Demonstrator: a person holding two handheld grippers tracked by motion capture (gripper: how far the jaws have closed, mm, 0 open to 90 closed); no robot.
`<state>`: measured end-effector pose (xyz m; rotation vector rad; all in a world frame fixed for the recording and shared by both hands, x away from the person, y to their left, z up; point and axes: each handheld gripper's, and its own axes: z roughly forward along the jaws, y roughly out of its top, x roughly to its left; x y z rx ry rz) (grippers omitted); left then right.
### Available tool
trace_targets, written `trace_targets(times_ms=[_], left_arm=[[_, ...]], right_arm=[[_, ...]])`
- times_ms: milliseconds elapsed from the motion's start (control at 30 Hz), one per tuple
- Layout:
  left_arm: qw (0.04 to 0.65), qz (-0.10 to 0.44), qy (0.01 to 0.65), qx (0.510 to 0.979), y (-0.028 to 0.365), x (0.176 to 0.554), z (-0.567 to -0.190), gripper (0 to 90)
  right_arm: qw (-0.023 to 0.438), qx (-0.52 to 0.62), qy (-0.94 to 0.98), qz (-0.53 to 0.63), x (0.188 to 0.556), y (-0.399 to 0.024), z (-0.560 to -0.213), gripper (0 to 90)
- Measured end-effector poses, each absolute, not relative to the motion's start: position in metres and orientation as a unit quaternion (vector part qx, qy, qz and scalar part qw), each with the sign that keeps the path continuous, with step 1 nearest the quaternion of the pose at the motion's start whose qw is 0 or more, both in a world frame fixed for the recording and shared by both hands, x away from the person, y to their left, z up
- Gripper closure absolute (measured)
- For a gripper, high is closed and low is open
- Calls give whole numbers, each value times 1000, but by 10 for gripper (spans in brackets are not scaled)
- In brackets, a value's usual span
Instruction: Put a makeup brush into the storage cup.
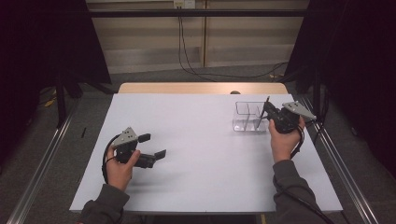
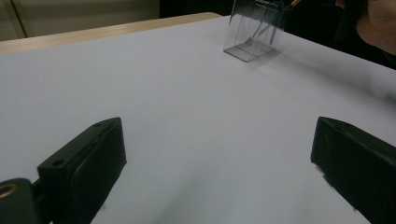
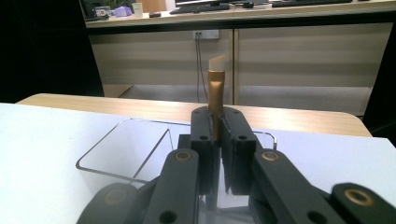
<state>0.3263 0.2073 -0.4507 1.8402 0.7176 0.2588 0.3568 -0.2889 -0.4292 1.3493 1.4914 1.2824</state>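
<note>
Your right gripper (image 3: pixel 215 135) is closed on a slim brush (image 3: pixel 215 93): the two black jaws clamp its bronze-coloured ferrule, and the pale, slanted tip stands upright above them. In the high view the same right gripper (image 1: pixel 267 113) sits at the right edge of the clear box (image 1: pixel 246 116), and the brush (image 1: pixel 262 114) shows as a thin dark stick that leans from the jaws down into the box. Your right hand (image 1: pixel 285 140) wraps the gripper body from below.

The brush is narrow and straight, with a metallic sheen on the ferrule and a matt, cream-white tip cut at an angle.

The clear box (image 3: pixel 123 156) is a transparent plastic organiser with thin walls, rounded corners and an inner partition that divides it into compartments. It stands on the table on the right side, toward the far edge. Which compartment holds the lower end of the brush cannot be told.

Your left gripper (image 1: pixel 154 145) rests low at the near left of the table, well apart from the box. Its jaws stand wide apart with nothing between them; in the left gripper view bare table lies between the two black pads (image 2: pixel 88 163).

The table (image 1: pixel 196 154) has a smooth, matt white top with a light wood strip along its far edge. Beyond it lie a grey floor, pale panelled walls with a wall socket and trailing black cables, and dark curtains at both sides.
</note>
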Motion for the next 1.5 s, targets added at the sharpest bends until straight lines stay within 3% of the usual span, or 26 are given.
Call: trace_targets(times_ms=[1500], left_arm=[[546, 109, 299, 775, 208, 325, -448, 30]], right_arm=[[358, 538, 585, 490, 351, -291, -439, 848]])
